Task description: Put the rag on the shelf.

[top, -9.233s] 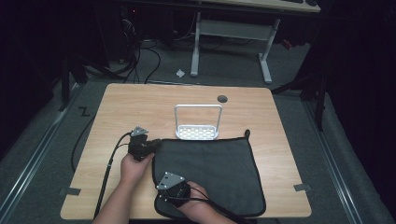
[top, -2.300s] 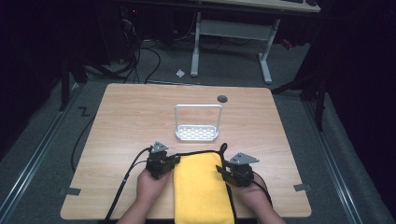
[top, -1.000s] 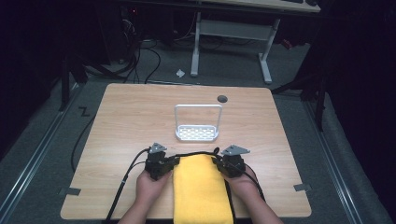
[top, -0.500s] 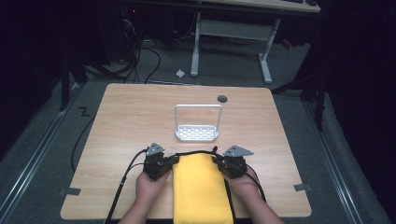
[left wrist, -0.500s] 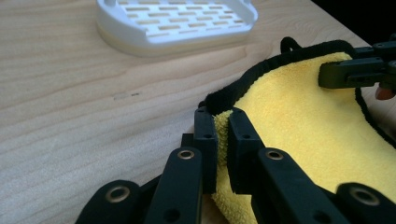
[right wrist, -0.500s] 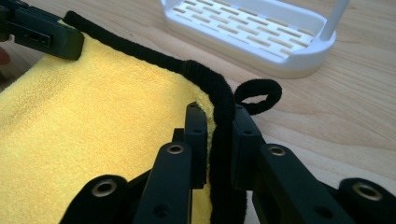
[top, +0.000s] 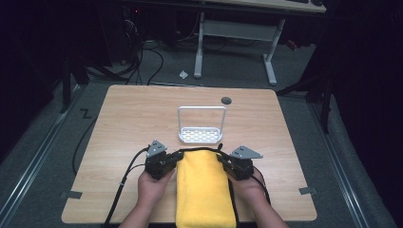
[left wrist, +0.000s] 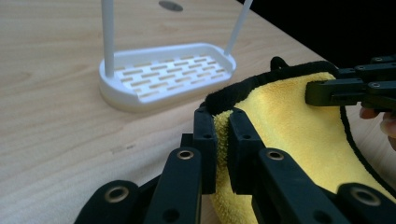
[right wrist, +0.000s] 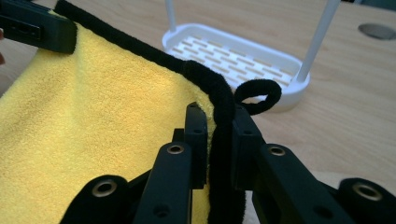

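Observation:
A yellow cloth (top: 204, 190) with a black hem lies folded in a long strip at the table's near edge, hanging slightly over it. My left gripper (top: 177, 159) is shut on its far left corner. In the left gripper view the jaws (left wrist: 223, 116) pinch the yellow pile and the hem. My right gripper (top: 223, 161) is shut on the far right corner. Its jaws (right wrist: 219, 112) clamp the black hem beside a small hanging loop (right wrist: 259, 95). The far edge is stretched between the two grippers, raised a little off the table.
A white slotted rack (top: 201, 135) with a tall wire handle stands just beyond the cloth's far edge. The wooden table (top: 133, 118) has a round cable hole (top: 226, 100) at the back. Cables trail from the grippers toward the near edge.
The cloth lay spread dark side up long ago and is now a folded yellow strip. Over the last second my left gripper has risen slightly with its corner. The right hand has stayed put.

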